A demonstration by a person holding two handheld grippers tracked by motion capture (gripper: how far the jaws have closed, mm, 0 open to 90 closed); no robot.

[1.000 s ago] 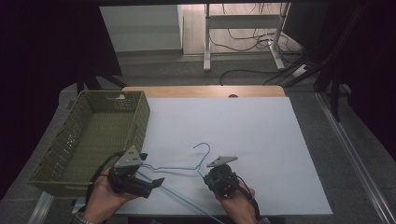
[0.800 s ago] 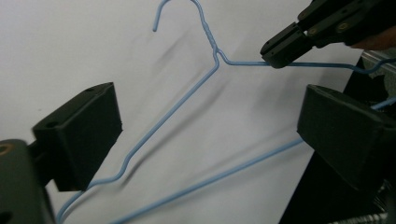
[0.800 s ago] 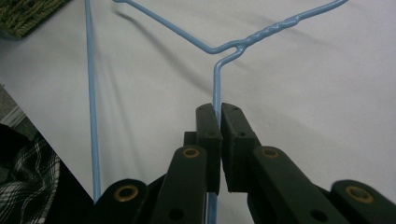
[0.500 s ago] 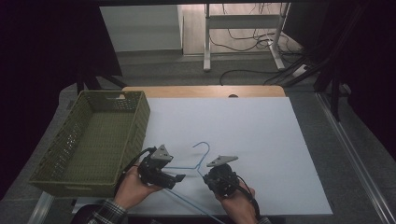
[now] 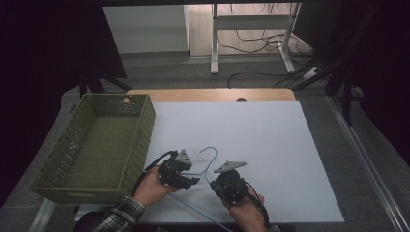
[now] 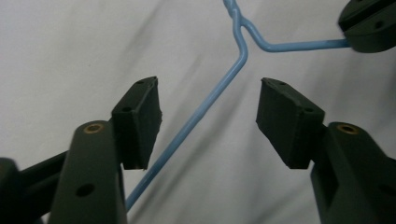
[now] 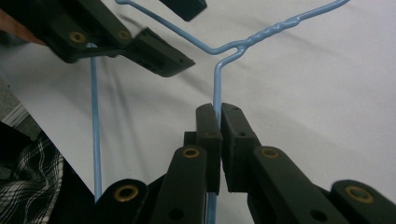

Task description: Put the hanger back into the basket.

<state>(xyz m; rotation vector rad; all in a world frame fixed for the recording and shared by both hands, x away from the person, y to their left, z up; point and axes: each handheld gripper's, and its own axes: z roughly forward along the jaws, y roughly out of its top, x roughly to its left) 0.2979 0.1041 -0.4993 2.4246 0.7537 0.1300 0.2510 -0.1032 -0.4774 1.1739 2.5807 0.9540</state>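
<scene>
A light blue wire hanger (image 5: 209,159) lies on the white table cover near the front edge. My right gripper (image 7: 219,116) is shut on one shoulder wire of the hanger (image 7: 217,84), just below the twisted neck. My left gripper (image 6: 208,121) straddles the other shoulder wire (image 6: 205,105); its jaws have just been closing, and a gap still shows between each pad and the wire. From above, the left gripper (image 5: 191,181) and right gripper (image 5: 217,180) sit close together on either side of the neck. The right gripper's tip (image 6: 369,28) appears at the top right of the left gripper view.
A green woven basket (image 5: 72,145) stands at the left of the table, with nothing in it. The white cover (image 5: 270,145) stretches right and back. A wooden table edge (image 5: 212,94) lies behind, with cables and a metal stand on the floor beyond.
My left gripper has moved right from beside the basket to the hanger's neck and come down over the wire. The right gripper and hanger have stayed put.
</scene>
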